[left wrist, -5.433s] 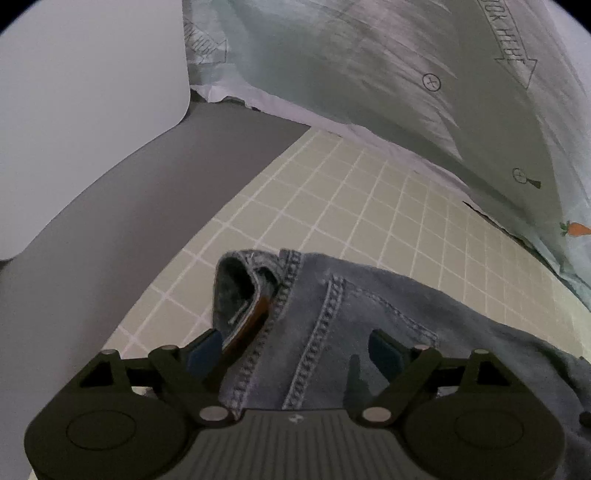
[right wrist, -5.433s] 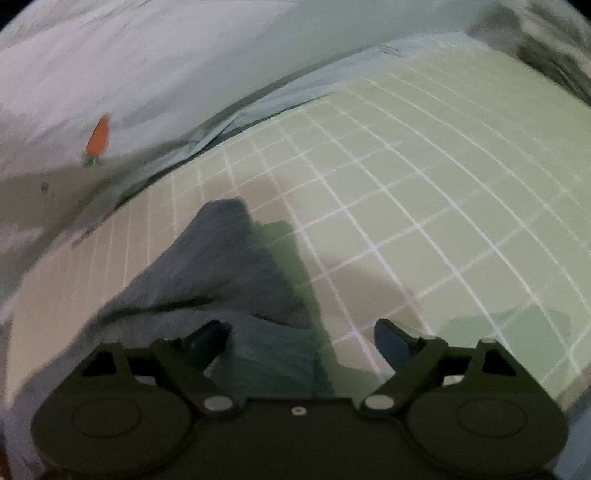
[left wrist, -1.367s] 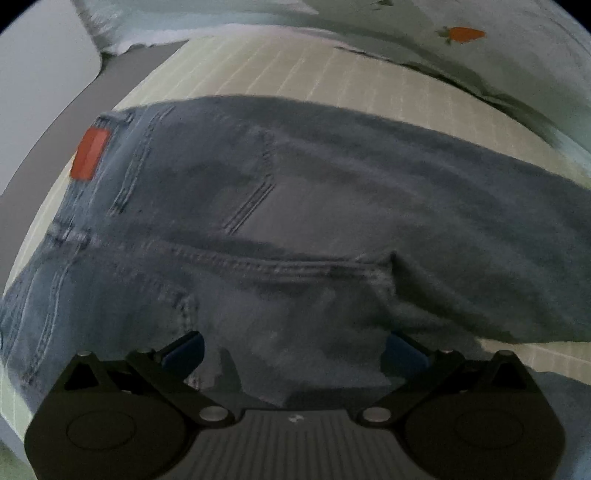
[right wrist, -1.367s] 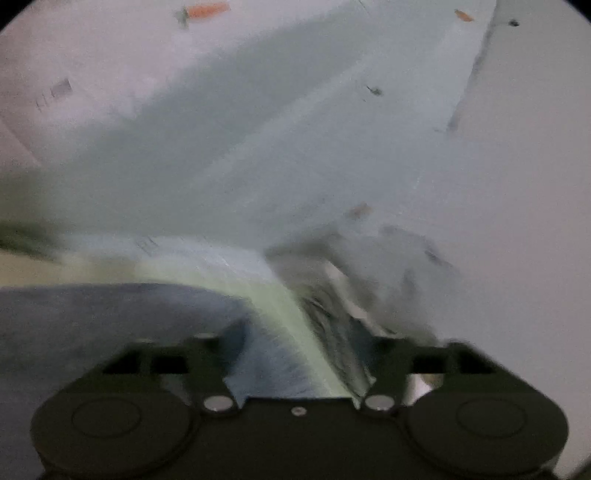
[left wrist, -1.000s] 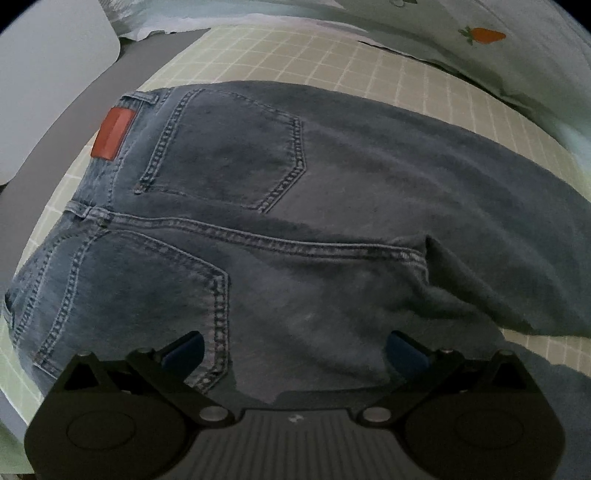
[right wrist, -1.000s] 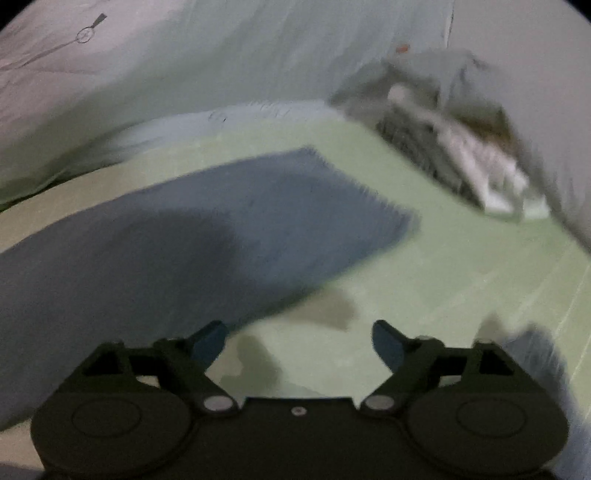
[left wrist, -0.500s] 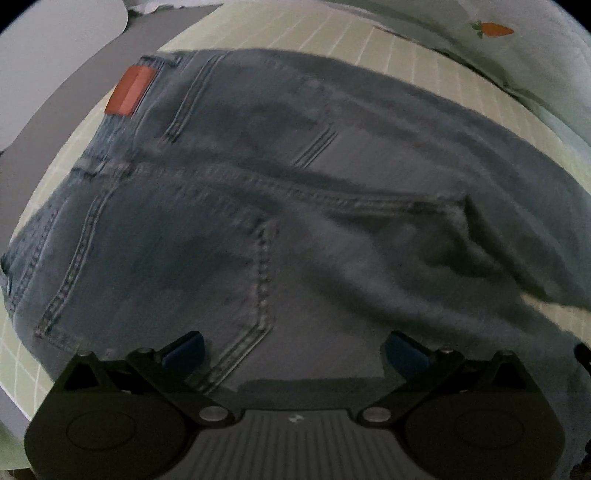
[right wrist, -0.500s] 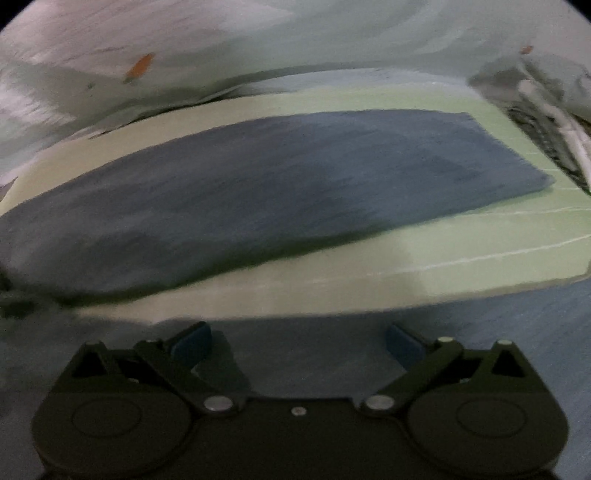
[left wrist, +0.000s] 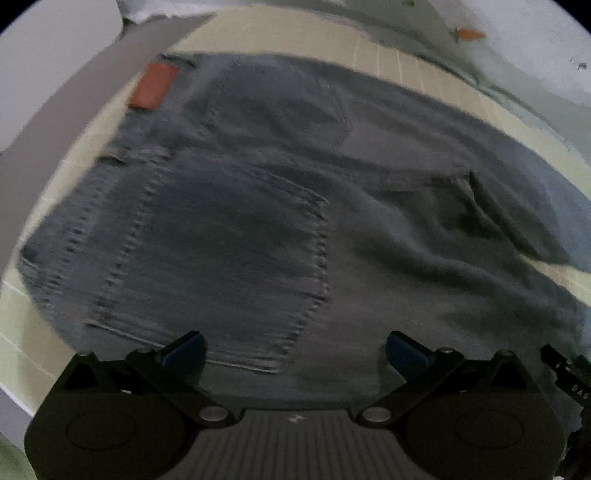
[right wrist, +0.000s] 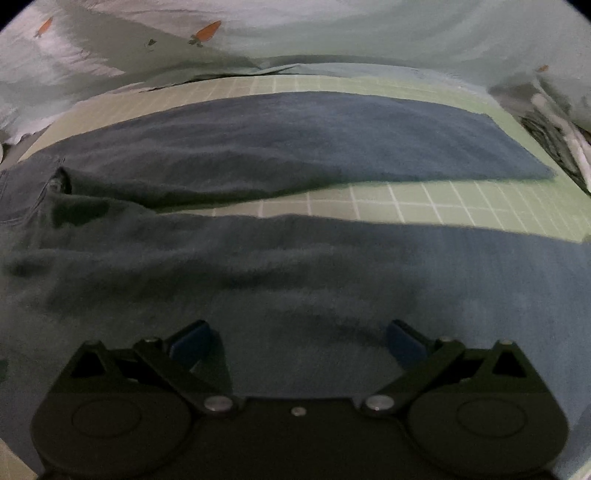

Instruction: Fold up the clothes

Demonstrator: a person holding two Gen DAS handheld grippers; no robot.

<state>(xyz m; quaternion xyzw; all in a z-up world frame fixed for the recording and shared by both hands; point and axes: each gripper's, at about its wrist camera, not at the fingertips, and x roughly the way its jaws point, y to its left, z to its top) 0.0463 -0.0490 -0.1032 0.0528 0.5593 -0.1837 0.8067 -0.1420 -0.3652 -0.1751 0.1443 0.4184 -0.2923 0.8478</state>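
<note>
Lying seat-up and spread flat on the green gridded mat (right wrist: 461, 206): blue jeans (left wrist: 258, 229), back pockets and rust-orange waistband patch (left wrist: 151, 86) showing at the left end, both legs running off to the right. Far leg (right wrist: 332, 136) smooth and straight to its hem; near leg (right wrist: 295, 266) rumpled with soft ridges near the crotch, a strip of mat showing between the two. Likely risks from here: pinching only the top layer of the near leg, so that the underside drags and the fold comes out skewed; carrying those ridges into the fold as a trapped crease; lifting unevenly at the waist and leg ends, leaving the legs misaligned rather than stacked. Left gripper (left wrist: 295, 350) low over the near back pocket, fingers spread wide with denim between them but nothing pinched. Right gripper (right wrist: 297, 343) likewise splayed apart over the near leg, gripping nothing. Beyond the mat: pale bedding with carrot prints (right wrist: 207, 31) along the far edge, a heap of other laundry (right wrist: 554, 122) at the far right, grey surface (left wrist: 74, 107) past the waistband on the left.
</note>
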